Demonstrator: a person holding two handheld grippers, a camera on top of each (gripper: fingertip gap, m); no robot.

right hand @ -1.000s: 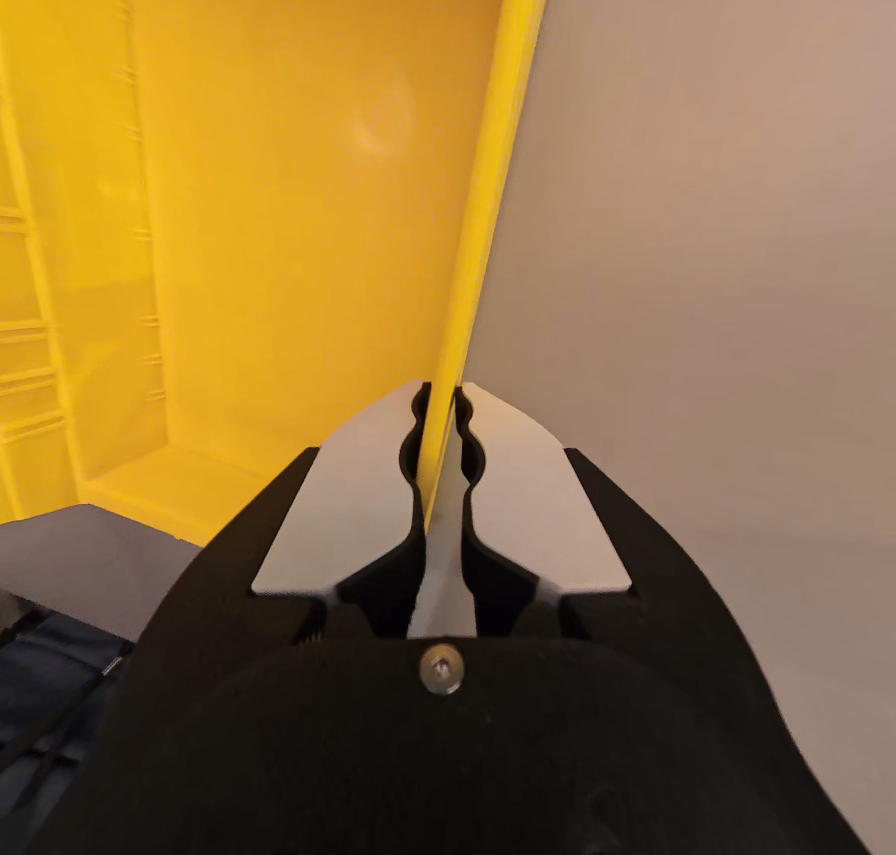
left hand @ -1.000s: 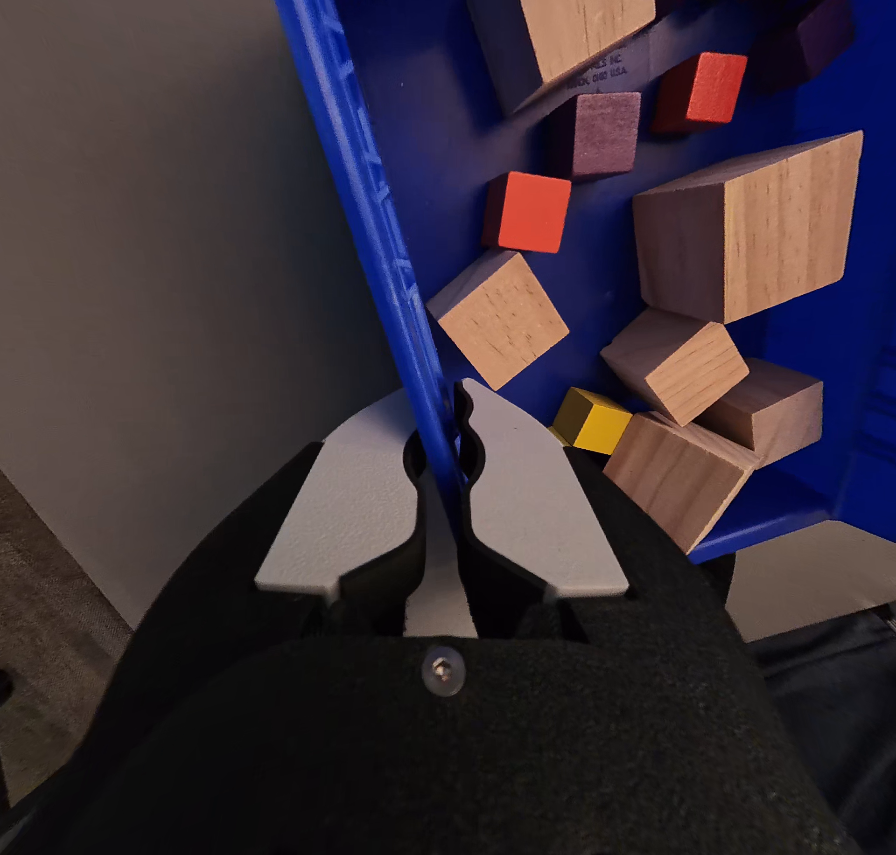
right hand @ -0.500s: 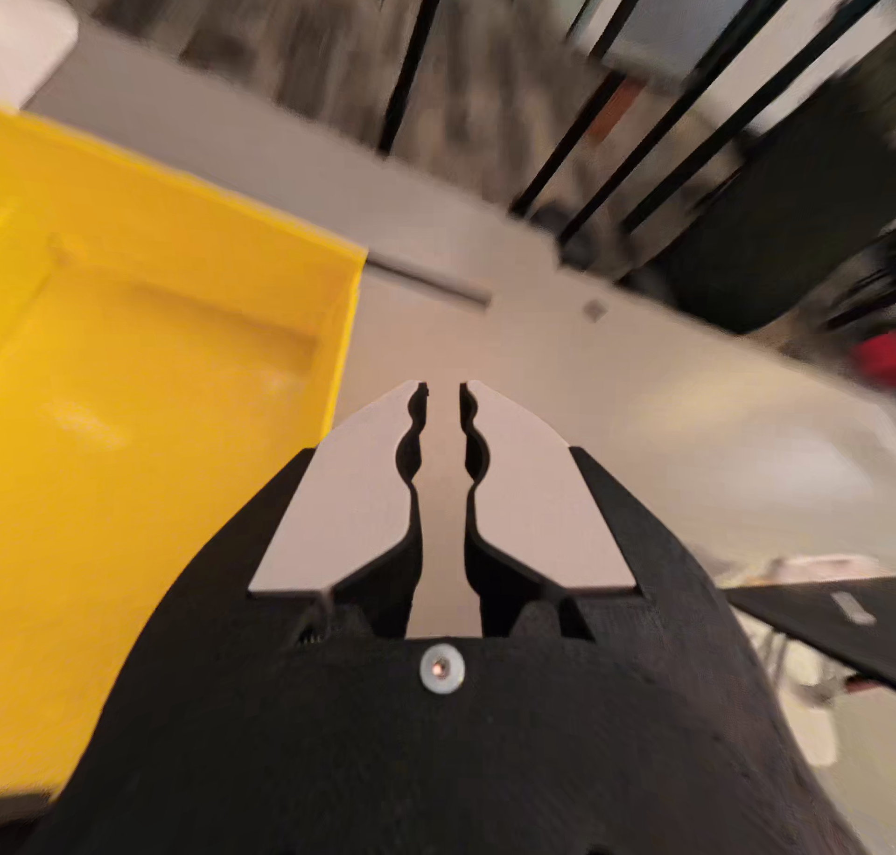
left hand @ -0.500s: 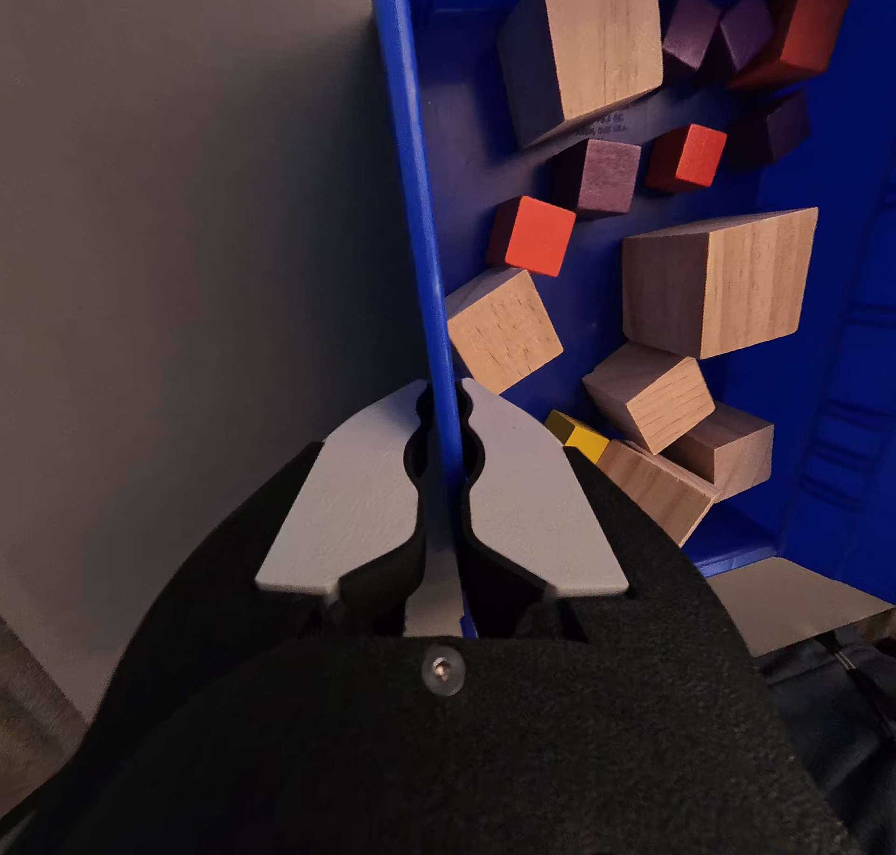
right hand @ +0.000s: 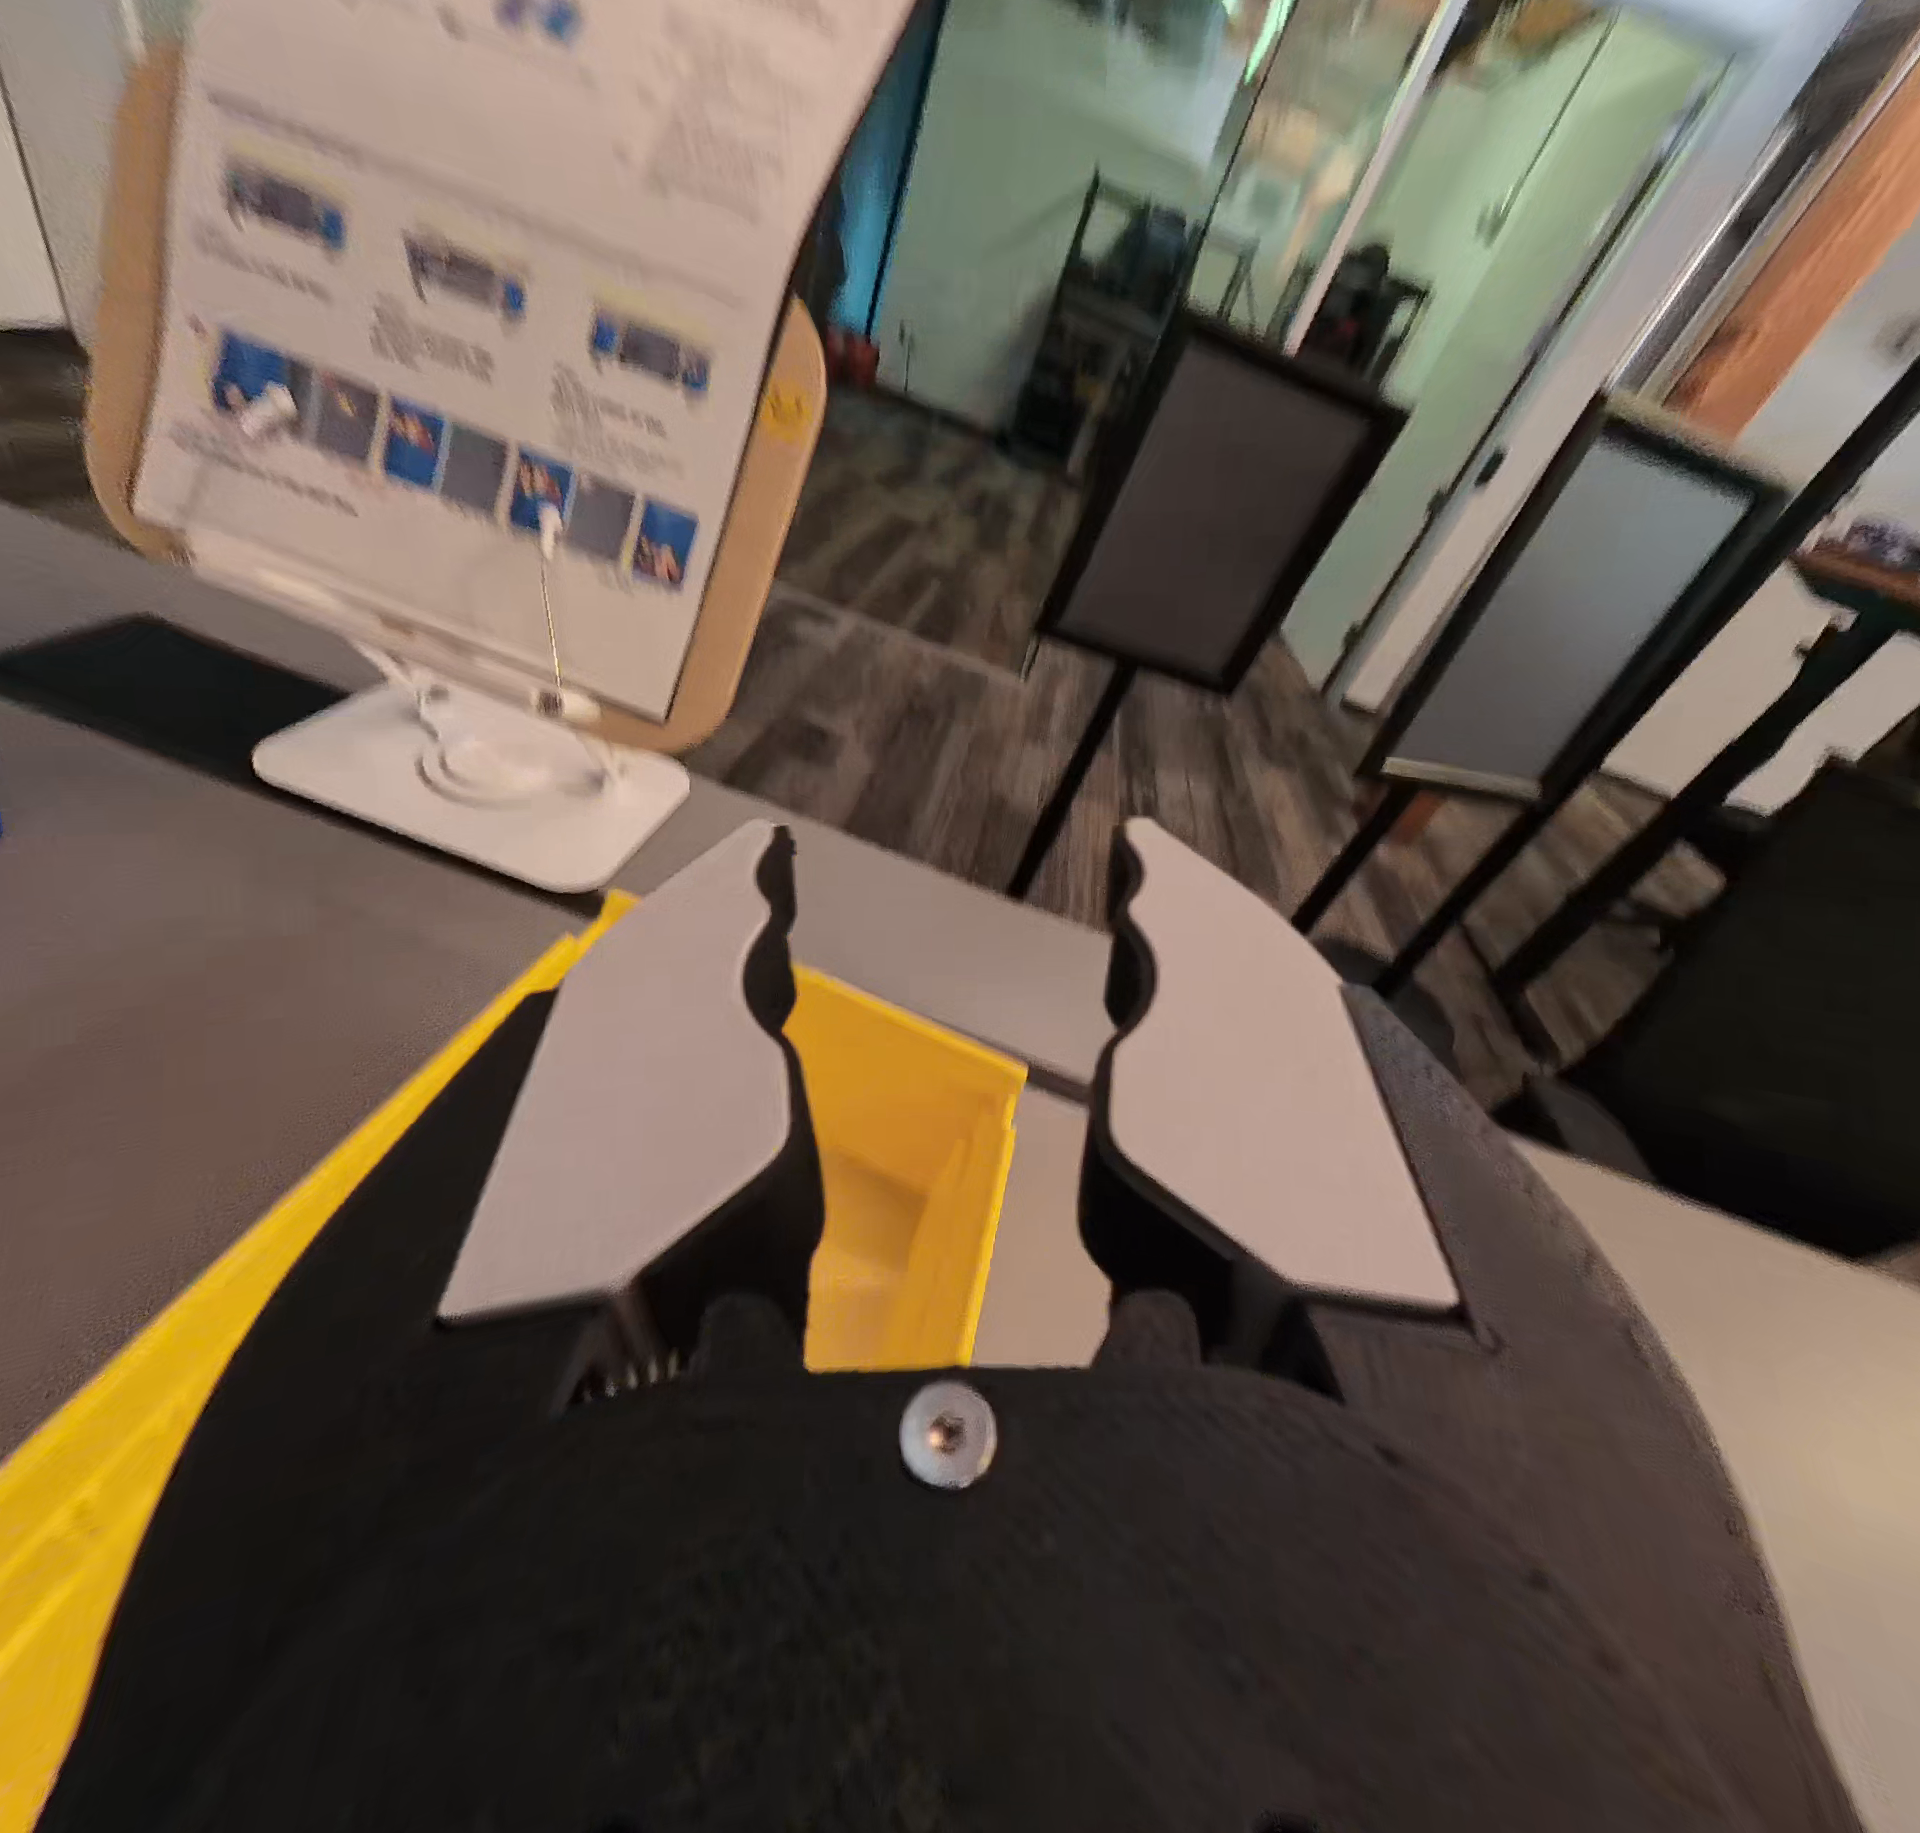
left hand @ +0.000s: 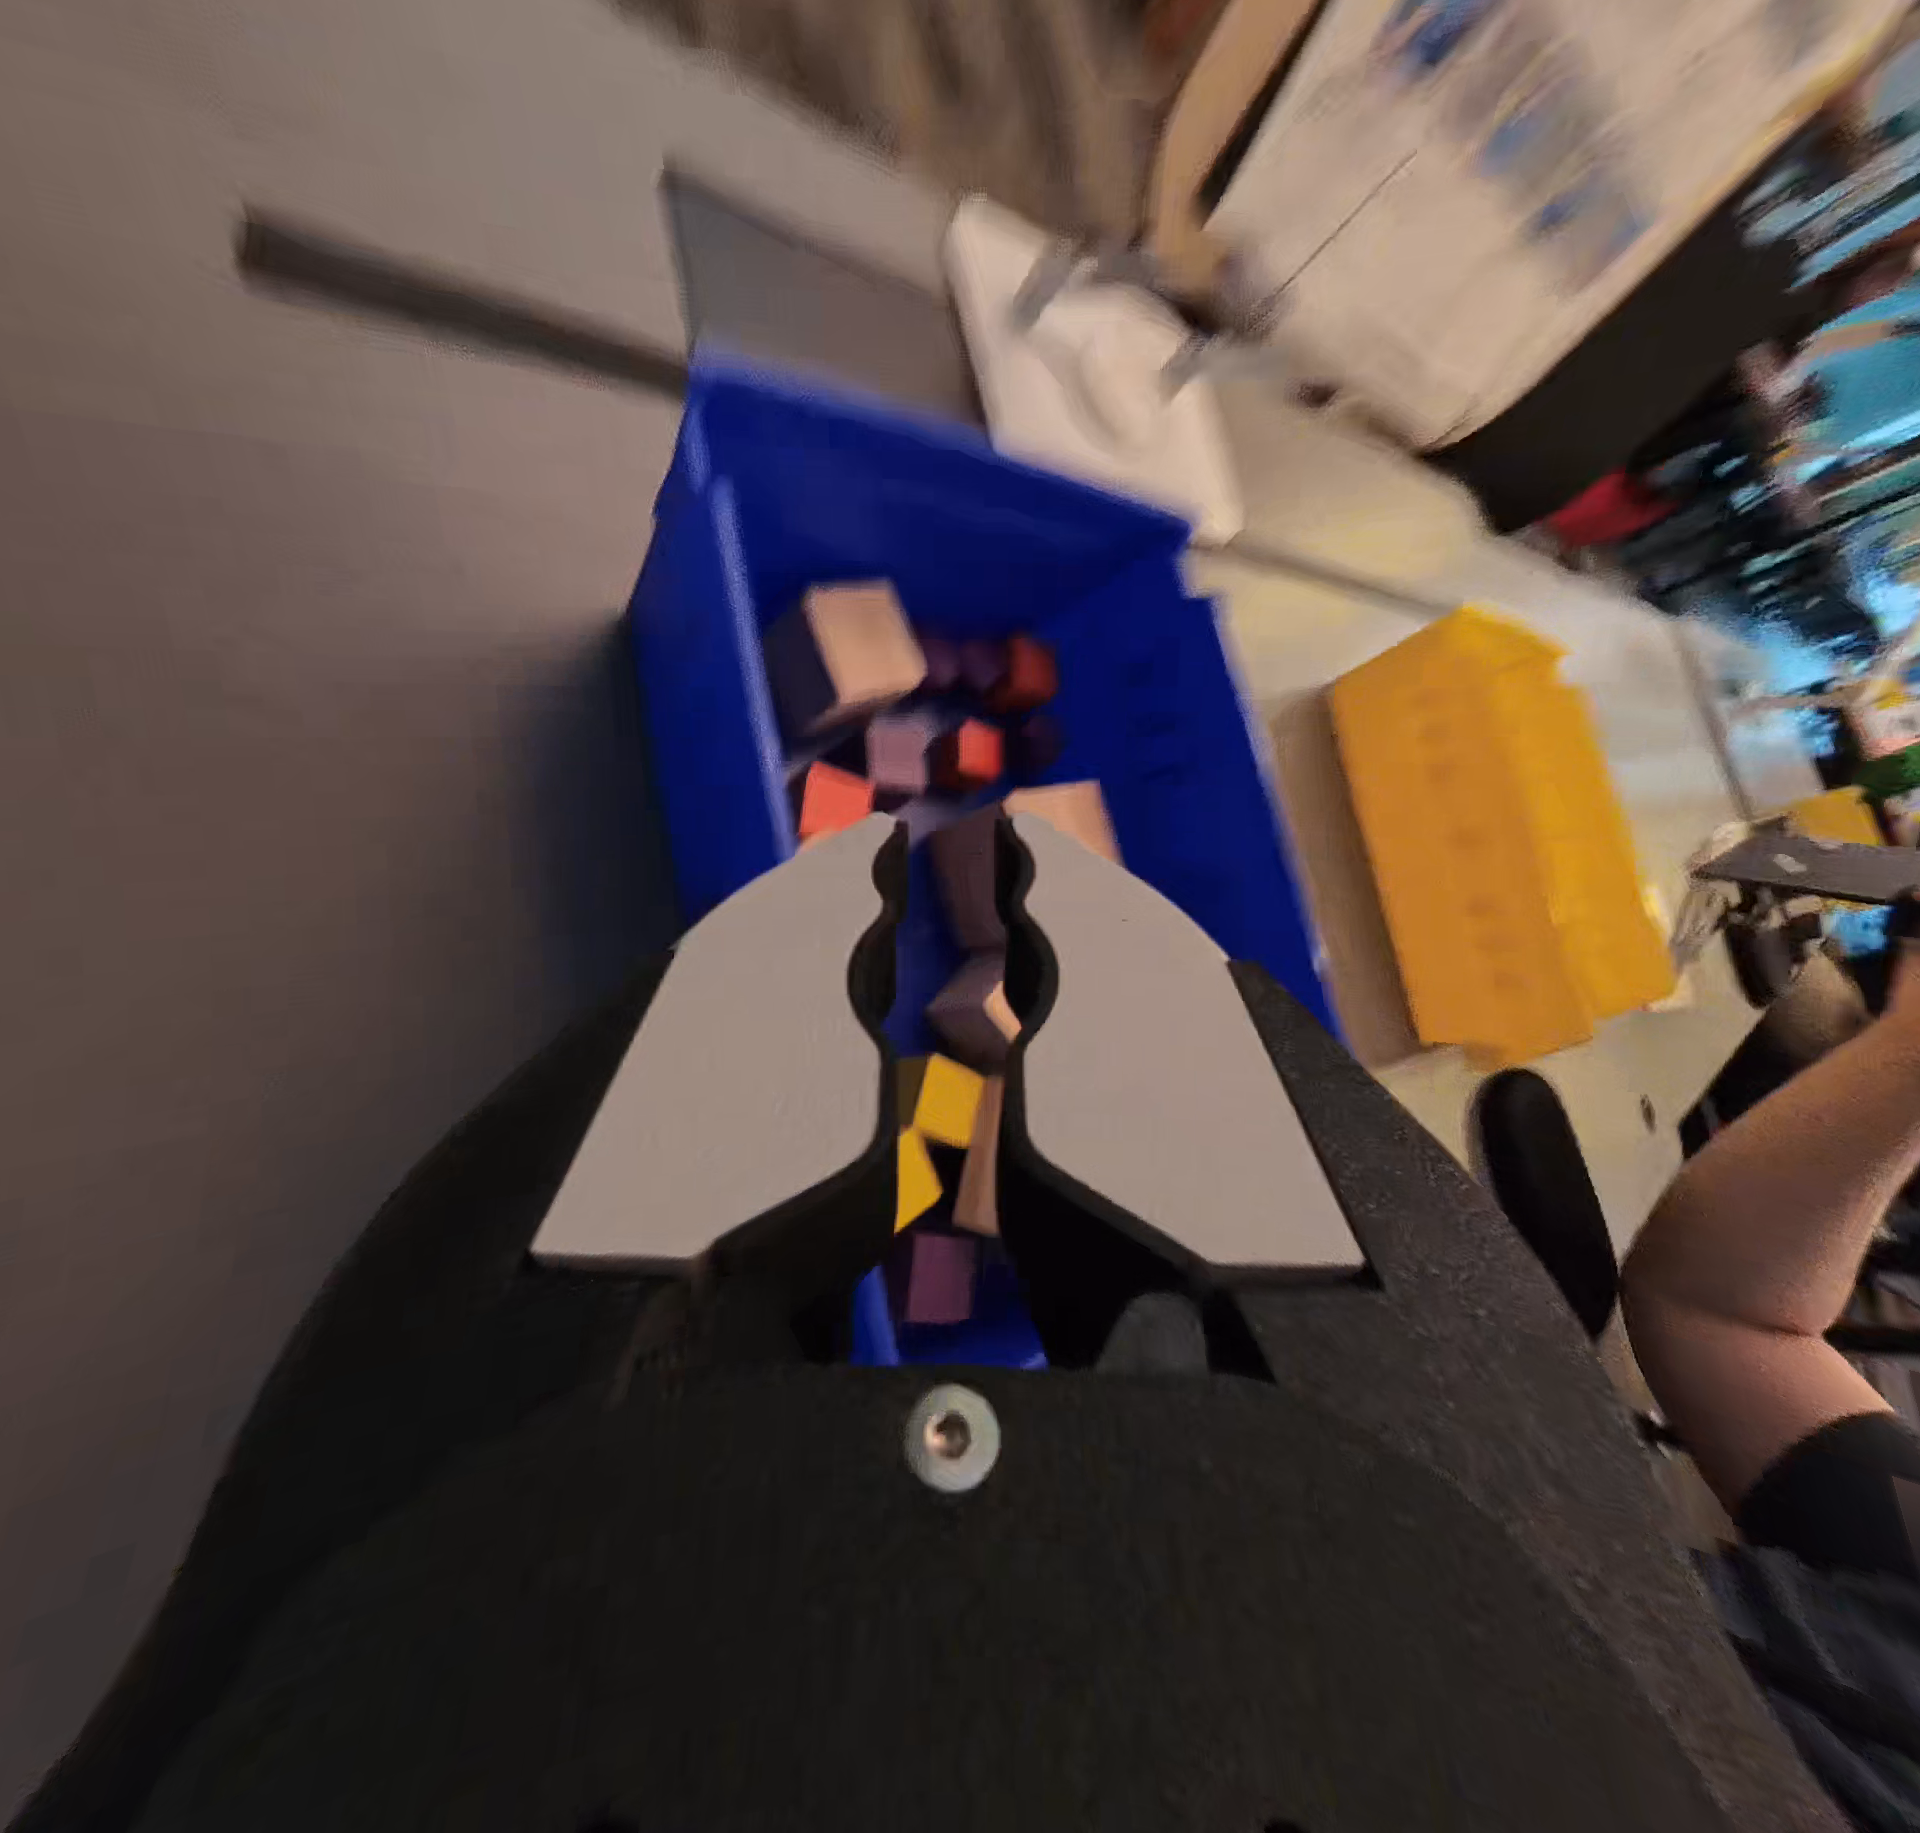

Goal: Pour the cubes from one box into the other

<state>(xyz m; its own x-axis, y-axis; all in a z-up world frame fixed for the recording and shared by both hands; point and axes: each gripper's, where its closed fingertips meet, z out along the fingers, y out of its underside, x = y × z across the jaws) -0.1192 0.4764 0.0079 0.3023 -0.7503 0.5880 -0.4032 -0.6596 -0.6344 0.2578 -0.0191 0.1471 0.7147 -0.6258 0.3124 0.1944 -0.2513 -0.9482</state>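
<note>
Now both boxes sit on the table and neither gripper grips anything.

Nearest us, the left gripper (left hand: 948, 833) hangs over the blue box (left hand: 1164, 744), its jaws a narrow gap apart, grasping nothing; the right gripper (right hand: 951, 848) is spread wide above the yellow box (right hand: 904, 1139). Mixed wooden cubes (left hand: 904, 734) lie loose in the blue box, which stands left of the yellow one on the grey table (left hand: 312, 744). We judge these plastic boxes stiff and light, the cubes hard and apt to slide; a side wall's rim is the place to pinch. Beyond, a white stand (right hand: 468, 775) stands near the far edge.
</note>
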